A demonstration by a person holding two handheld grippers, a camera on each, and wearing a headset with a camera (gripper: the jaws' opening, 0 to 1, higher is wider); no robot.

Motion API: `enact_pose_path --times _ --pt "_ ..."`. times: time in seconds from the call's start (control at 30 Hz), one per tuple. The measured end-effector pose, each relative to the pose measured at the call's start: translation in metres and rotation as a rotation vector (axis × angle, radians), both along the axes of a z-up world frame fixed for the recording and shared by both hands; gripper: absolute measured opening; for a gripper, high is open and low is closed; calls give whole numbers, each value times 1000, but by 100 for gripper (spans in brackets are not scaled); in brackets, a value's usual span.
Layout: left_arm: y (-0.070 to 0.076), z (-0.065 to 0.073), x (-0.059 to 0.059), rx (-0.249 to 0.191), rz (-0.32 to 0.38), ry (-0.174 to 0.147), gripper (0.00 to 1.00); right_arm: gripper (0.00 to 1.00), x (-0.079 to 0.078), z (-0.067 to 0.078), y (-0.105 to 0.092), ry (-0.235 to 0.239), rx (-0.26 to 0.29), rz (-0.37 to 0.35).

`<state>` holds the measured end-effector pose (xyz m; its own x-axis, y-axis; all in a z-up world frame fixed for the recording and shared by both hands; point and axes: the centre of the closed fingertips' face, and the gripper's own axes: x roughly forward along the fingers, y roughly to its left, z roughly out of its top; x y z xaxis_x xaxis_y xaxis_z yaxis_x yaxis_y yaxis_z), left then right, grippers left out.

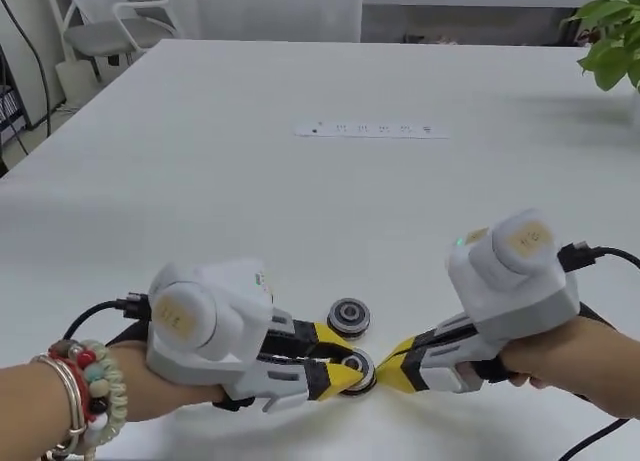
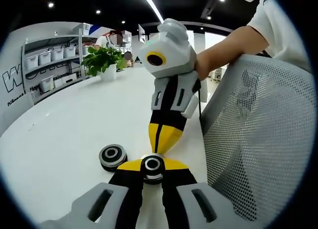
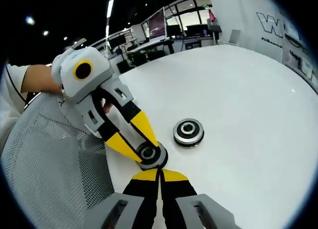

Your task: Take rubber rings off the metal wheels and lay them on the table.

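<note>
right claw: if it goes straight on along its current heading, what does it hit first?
The metal wheel. It sits directly at the closed tips of the right claw and looks to be touching them, though depth is unclear. The left claw grips that wheel, so it comes next in line.

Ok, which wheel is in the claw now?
The nearer wheel, clamped in the left claw with the shut right claw touching it; the other wheel lies free on the table just beyond.
</note>
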<state>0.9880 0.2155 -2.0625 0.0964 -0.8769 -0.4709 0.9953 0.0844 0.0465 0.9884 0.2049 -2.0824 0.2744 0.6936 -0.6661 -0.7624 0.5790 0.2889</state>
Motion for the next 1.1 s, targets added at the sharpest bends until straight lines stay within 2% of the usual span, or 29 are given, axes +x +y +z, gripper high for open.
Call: enact_pose_path --times 0.07,0.1,0.13,0.23,0.27,0.3,0.37,0.43,0.5,0.57,0.63,0.9,1.03,1.1 --pt "0 0 1 -1 3 -1 9 0 2 1 -2 -13 15 -13" --pt "0 0 1 -1 2 1 9 0 0 2 0 27 37 -35" --pt "0 0 1 -2 -1 1 9 0 1 3 -1 44 48 -53" --pt "0 0 1 -5 0 3 9 0 4 5 -2 56 73 -66" --pt "0 0 1 -6 0 3 9 0 3 5 -1 84 85 -77" --pt "0 0 1 -7 0 3 9 0 1 5 -1 132 106 -101" --pt "0 0 1 -6 0 3 9 0 6 10 -1 150 154 -127" --pt "0 0 1 -7 -1 2 9 0 4 12 0 188 181 -147" --pt "0 0 1 -5 -6 -5 9 0 4 12 1 180 167 -139" --pt "0 0 2 -5 -7 -6 9 0 3 14 6 198 155 -152" --pt "0 0 2 -1 -10 -11 9 0 3 14 7 187 139 -143" --pt "1 0 2 -1 -18 -16 9 0 3 15 6 213 160 -163" --pt "0 0 2 7 -34 -38 9 0 2 17 7 227 166 -167" --pt "0 0 2 7 -35 -38 9 0 2 18 7 230 168 -167"
